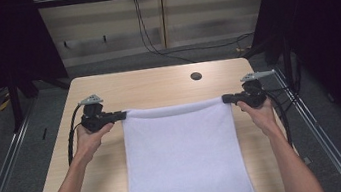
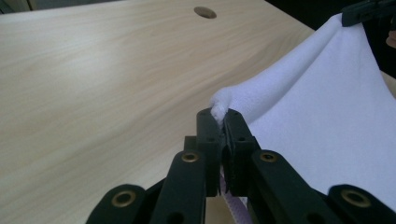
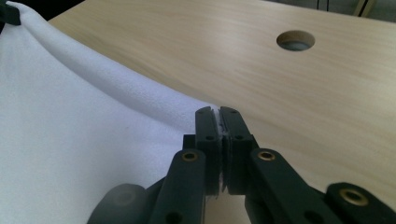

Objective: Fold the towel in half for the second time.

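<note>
Our two claws pinch the far corners of a white towel above a wooden tabletop.

Our left claw (image 2: 223,122) is clamped tight on the towel (image 1: 183,155) at its far left corner, a tuft of cloth poking up between the jaws; our right claw (image 3: 219,120) is closed just as tightly on the far right corner. The edge between them is stretched taut, and the towel slopes down to the near edge of the tabletop (image 1: 157,85), which has a round hole (image 1: 196,76) beyond.
</note>
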Motion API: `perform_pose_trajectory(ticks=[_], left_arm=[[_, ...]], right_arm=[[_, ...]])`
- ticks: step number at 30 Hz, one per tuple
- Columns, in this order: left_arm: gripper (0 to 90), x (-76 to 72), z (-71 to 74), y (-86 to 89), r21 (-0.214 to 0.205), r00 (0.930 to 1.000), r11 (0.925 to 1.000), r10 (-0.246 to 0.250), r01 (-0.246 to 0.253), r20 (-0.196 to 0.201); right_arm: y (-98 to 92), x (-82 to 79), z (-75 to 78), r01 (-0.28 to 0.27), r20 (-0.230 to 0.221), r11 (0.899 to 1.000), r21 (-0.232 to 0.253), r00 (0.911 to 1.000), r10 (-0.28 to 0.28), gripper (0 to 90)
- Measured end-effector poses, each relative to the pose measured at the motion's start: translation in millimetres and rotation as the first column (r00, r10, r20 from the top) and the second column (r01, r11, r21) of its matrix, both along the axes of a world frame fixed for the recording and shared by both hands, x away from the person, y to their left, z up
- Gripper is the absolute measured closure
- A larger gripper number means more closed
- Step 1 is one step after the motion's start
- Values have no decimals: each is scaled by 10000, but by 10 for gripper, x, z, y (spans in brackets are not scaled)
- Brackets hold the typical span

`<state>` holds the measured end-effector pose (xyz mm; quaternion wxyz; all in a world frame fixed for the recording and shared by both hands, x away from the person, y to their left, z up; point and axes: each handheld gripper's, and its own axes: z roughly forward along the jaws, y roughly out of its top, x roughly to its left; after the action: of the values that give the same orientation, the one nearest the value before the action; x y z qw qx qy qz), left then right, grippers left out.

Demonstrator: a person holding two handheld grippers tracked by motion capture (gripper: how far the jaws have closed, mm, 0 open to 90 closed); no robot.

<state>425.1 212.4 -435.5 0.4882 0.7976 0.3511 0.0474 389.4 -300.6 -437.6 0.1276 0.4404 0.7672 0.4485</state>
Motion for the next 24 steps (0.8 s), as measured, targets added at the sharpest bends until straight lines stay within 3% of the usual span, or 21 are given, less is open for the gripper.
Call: perform_pose_trajectory(ticks=[4,8,13,15,20,24], left_arm=[[871,103,104,-24,-427,9997,9988,248,-245,57],[871,161,227,-90,-299,9989,9994,202,-189,434],[871,192,424,-64,-711,9949,9967,464,-400,900],[871,152,426,-63,-696,9945,9971,369,-302,978],[870,-9,358,-14,-473,9948,9988,139,-92,1008],[870,-183,424,31,-755,9937,9971,-28,113,1117]], right_arm=[[9,101,126,290,132,9996,51,9995,-291,872],[5,201,291,574,358,9982,164,9977,-579,874],[1,269,449,760,632,9968,230,9950,-774,876],[12,246,472,628,810,9971,440,9945,-662,876],[3,75,462,160,963,9994,311,9952,-189,876],[-57,-82,525,-237,1021,9996,131,9945,222,876]])
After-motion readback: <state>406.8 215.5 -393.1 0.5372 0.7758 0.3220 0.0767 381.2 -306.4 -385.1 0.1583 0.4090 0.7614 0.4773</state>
